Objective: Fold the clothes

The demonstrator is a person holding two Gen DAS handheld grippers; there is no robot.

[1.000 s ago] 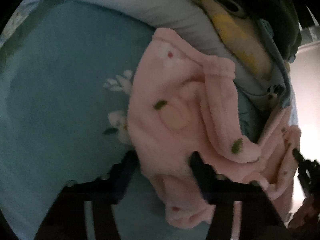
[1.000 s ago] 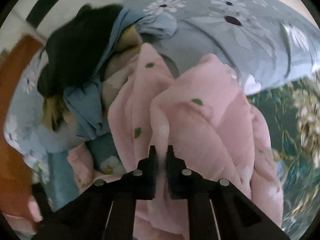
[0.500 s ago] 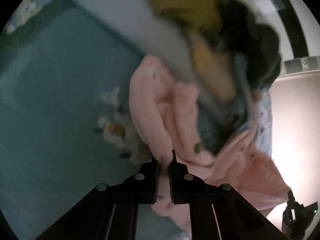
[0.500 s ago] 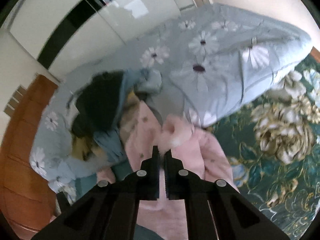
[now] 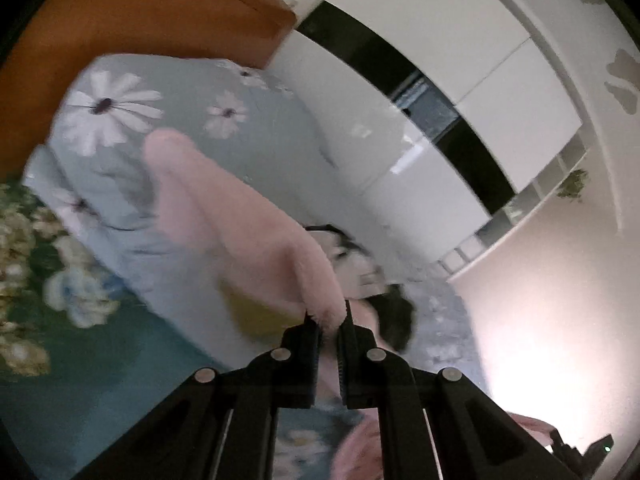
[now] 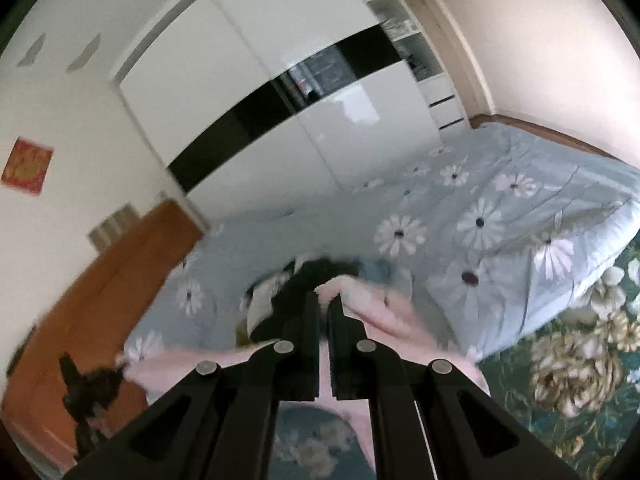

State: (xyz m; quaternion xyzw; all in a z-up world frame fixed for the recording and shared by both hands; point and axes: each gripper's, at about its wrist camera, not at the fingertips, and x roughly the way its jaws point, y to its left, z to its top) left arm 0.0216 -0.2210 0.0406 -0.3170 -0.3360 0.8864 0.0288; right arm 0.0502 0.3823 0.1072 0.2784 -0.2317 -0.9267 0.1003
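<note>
A fluffy pink garment is held up off the bed between both grippers. My left gripper is shut on one edge of it, and a long pink fold rises away to the upper left. In the right wrist view, my right gripper is shut on another edge of the pink garment, which spreads to both sides below the fingers. The left gripper shows at the lower left of that view, at the cloth's far end.
A pile of dark and yellow clothes lies on the bed behind the garment. A grey-blue daisy quilt covers the back of the bed, with a green floral sheet at the right. An orange headboard and white wardrobe stand beyond.
The left gripper has shut on the pink garment. Both grippers have lifted it off the bed and tilted upward, so the wardrobe and walls now fill the views.
</note>
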